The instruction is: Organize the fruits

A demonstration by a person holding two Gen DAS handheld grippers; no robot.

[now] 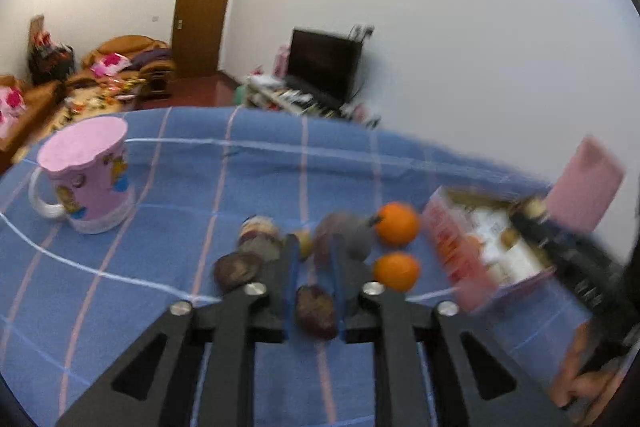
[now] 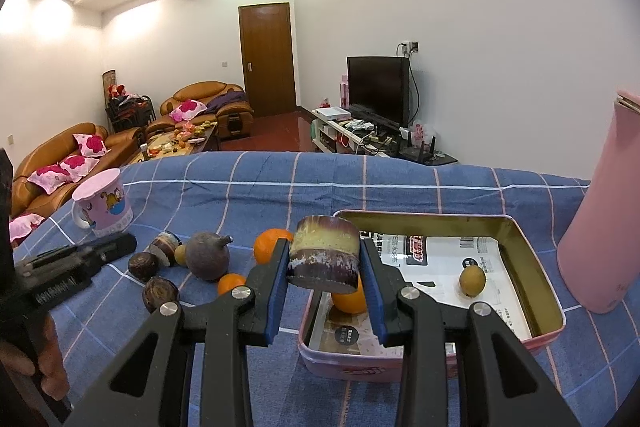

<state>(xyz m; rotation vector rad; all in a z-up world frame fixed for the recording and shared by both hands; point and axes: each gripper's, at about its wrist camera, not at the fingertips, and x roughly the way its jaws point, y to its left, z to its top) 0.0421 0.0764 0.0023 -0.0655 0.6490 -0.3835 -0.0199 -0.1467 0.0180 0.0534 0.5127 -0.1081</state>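
Note:
My right gripper is shut on a purple and yellow sugarcane chunk, held above the near left corner of the pink tin box. An orange and a small yellow-brown fruit lie inside the tin. On the blue checked cloth left of the tin lie two oranges, a grey-purple fruit with a stem, another sugarcane piece and dark brown fruits. My left gripper hangs over these fruits with its jaws close together and nothing held; one dark fruit lies on the cloth beneath it.
A pink mug with a lid stands at the far left of the table. A tall pink bottle stands right of the tin. A hand holds the left gripper at the left edge of the right wrist view. Sofas and a TV lie beyond.

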